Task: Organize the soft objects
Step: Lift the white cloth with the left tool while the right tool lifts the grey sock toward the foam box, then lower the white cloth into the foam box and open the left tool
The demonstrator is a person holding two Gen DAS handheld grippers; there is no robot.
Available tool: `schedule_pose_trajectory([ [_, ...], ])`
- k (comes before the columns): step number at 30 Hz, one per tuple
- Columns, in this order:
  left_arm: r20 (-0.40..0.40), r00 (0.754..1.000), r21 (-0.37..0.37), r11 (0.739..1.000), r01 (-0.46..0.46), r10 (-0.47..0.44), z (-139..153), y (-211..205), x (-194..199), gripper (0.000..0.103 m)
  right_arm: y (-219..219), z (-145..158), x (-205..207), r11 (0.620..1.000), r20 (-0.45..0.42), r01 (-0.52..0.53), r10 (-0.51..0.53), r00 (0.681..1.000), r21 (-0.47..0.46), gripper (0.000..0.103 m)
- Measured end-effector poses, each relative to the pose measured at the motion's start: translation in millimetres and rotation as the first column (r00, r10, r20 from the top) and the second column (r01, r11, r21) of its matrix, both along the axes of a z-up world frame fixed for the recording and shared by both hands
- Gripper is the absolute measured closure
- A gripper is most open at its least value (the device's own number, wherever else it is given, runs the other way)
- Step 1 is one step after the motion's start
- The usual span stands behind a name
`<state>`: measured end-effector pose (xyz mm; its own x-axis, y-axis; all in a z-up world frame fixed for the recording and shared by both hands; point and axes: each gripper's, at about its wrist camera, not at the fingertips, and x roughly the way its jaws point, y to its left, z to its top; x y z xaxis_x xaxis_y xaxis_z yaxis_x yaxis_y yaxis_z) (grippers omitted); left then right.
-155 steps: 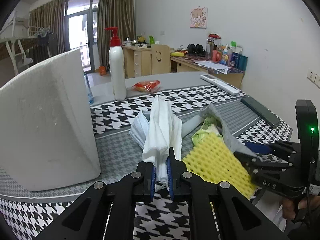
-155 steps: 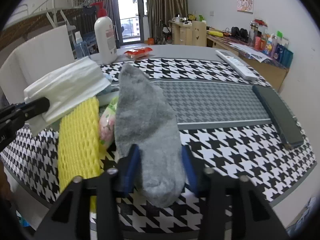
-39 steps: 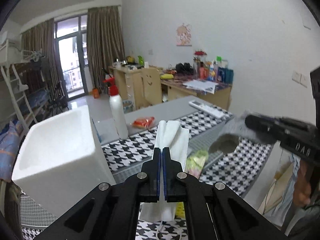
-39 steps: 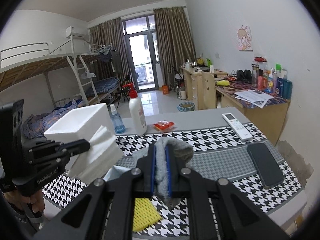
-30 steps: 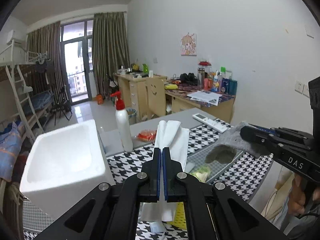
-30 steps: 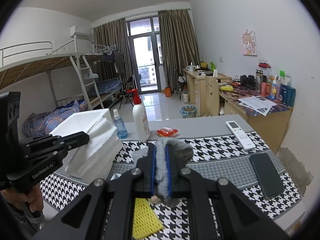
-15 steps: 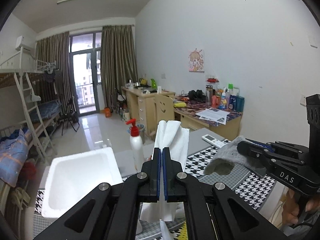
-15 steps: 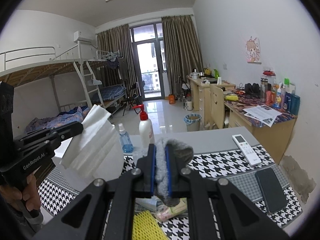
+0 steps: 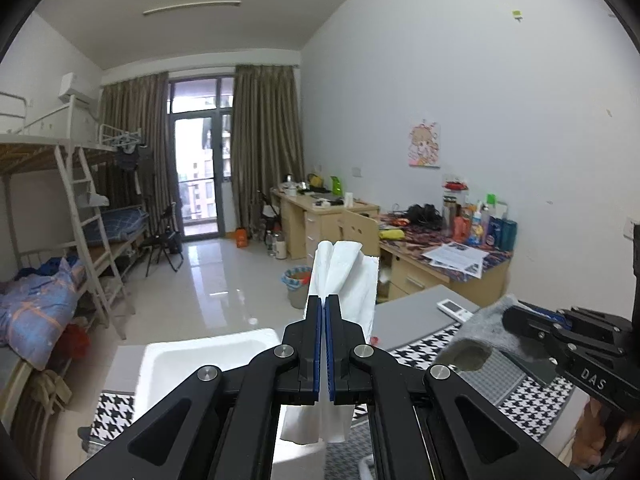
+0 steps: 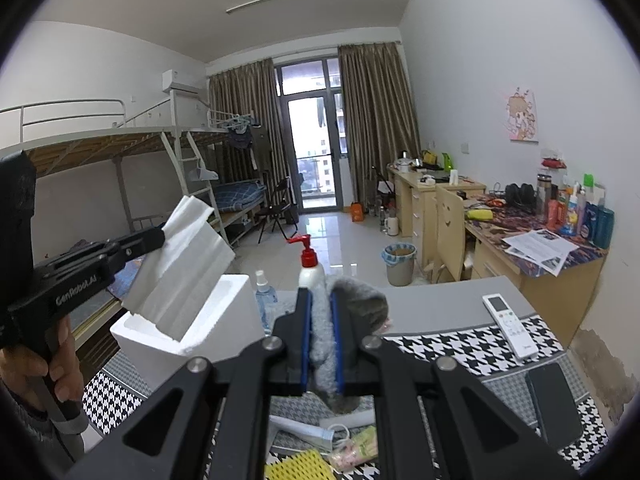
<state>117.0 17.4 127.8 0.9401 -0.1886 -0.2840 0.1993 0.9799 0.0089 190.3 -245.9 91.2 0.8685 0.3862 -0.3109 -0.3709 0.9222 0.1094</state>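
The left tool [image 9: 324, 312] is clamped on a folded white tissue [image 9: 347, 276], held in the air above the white foam box [image 10: 208, 320]. The right tool [image 10: 320, 320] is clamped on a grey sock [image 10: 356, 300], raised over the houndstooth surface [image 10: 452, 348]. A yellow sponge [image 10: 298, 468] lies below on it.
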Motion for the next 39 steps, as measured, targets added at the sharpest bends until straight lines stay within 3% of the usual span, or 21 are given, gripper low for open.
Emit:
schedule_pose_trajectory([
  [8, -0.008, 0.993, 0.018, 0.993, -0.120, 0.121, -4, 22, 11, 0.101, 15, -3, 10, 0.999, -0.010, -0.052, 0.052, 0.999, -0.004, 0.091],
  [16, -0.055, 0.968, 0.044, 0.969, -0.244, 0.246, -16, 37, 20, 0.101, 29, -7, 16, 0.996, -0.021, -0.092, 0.091, 0.996, -0.015, 0.091],
  [33, -0.223, 0.927, 0.091, 0.953, -0.289, 0.302, -66, 56, 61, 0.099, 40, -18, 30, 0.996, -0.059, -0.088, 0.086, 0.995, -0.035, 0.091],
  [35, -0.242, 0.927, 0.083, 0.958, -0.274, 0.286, -71, 60, 62, 0.087, 42, -19, 32, 0.996, -0.066, -0.084, 0.081, 0.995, -0.035, 0.091],
  [37, -0.237, 0.930, 0.073, 0.959, -0.272, 0.282, -72, 63, 59, 0.043, 45, -20, 32, 0.996, -0.067, -0.081, 0.078, 0.995, -0.039, 0.091],
  [39, -0.206, 0.932, 0.074, 0.954, -0.289, 0.299, -70, 65, 54, 0.019, 46, -20, 31, 0.996, -0.068, -0.080, 0.078, 0.995, -0.039, 0.091],
])
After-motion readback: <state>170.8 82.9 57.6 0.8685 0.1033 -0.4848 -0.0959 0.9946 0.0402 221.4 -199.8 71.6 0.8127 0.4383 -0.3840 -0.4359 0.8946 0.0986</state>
